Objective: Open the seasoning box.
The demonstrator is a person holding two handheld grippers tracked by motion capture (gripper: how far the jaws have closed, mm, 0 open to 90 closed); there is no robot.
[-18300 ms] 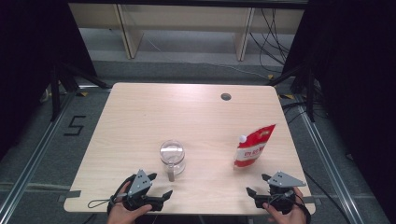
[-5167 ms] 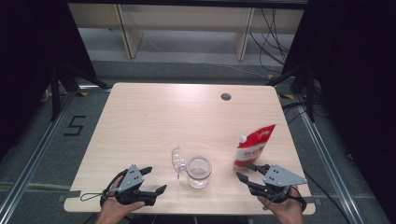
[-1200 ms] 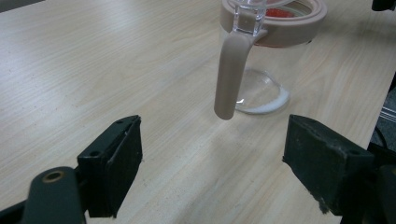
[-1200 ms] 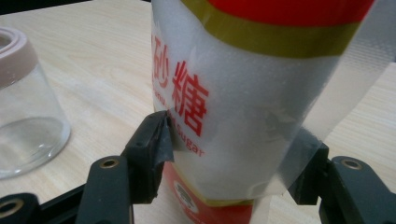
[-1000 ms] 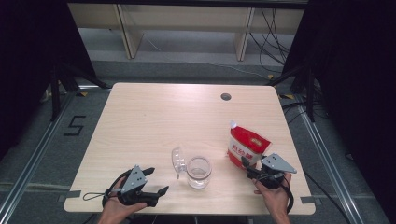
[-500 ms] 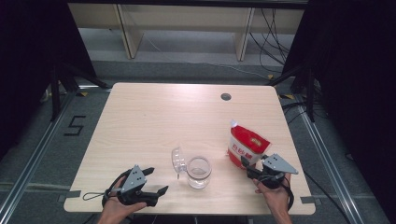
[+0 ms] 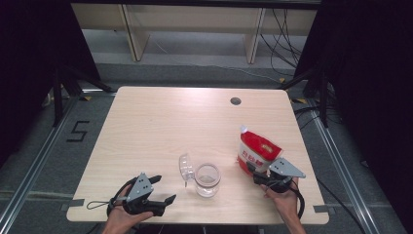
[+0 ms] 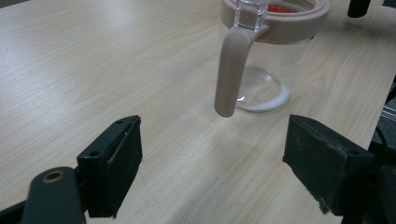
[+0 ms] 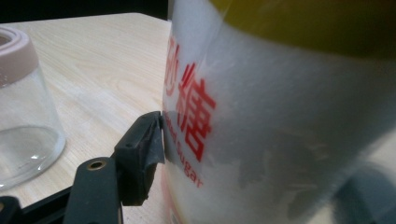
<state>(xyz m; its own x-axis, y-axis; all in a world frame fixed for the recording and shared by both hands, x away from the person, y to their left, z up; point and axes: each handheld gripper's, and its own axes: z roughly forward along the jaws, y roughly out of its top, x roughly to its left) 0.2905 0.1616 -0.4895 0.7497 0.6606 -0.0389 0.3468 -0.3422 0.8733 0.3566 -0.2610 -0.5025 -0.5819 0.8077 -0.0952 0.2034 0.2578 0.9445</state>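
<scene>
Your right claw (image 7: 257, 174) sits at the foot of the sugar pouch (image 7: 255, 152), which stands upright on the counter (image 7: 160, 122) near its right front edge, just right of the glass jar (image 7: 207, 179). The pouch is red across its upper half, with a yellow patch there, and white below, and its top narrows to a white corner at the upper left. In the right gripper view the white lower panel (image 9: 280, 140) carries red Chinese characters and the word "Sugar" in small red print; above it the yellow band is blurred. Your near finger (image 9: 140, 154) touches that white panel by the print. The far finger is hidden behind the bag, so you have the pouch between the jaws. The jaws have just been opening, with the pouch between them, and you cannot tell whether the pads press it.

The jar is clear glass with a pale pinkish rim, its clear lid (image 7: 185, 167) swung open to the left on the hinge. In the left gripper view a pinkish latch arm (image 8: 231, 70) hangs down the front of the jar (image 8: 261, 79), its tip just above the counter, and a little red shows through the mouth.

Your left claw (image 7: 163, 190) rests low at the counter's front left edge, released, its jaws wide apart with nothing but bare wood between them, pointed towards the jar and near it without touching.
</scene>
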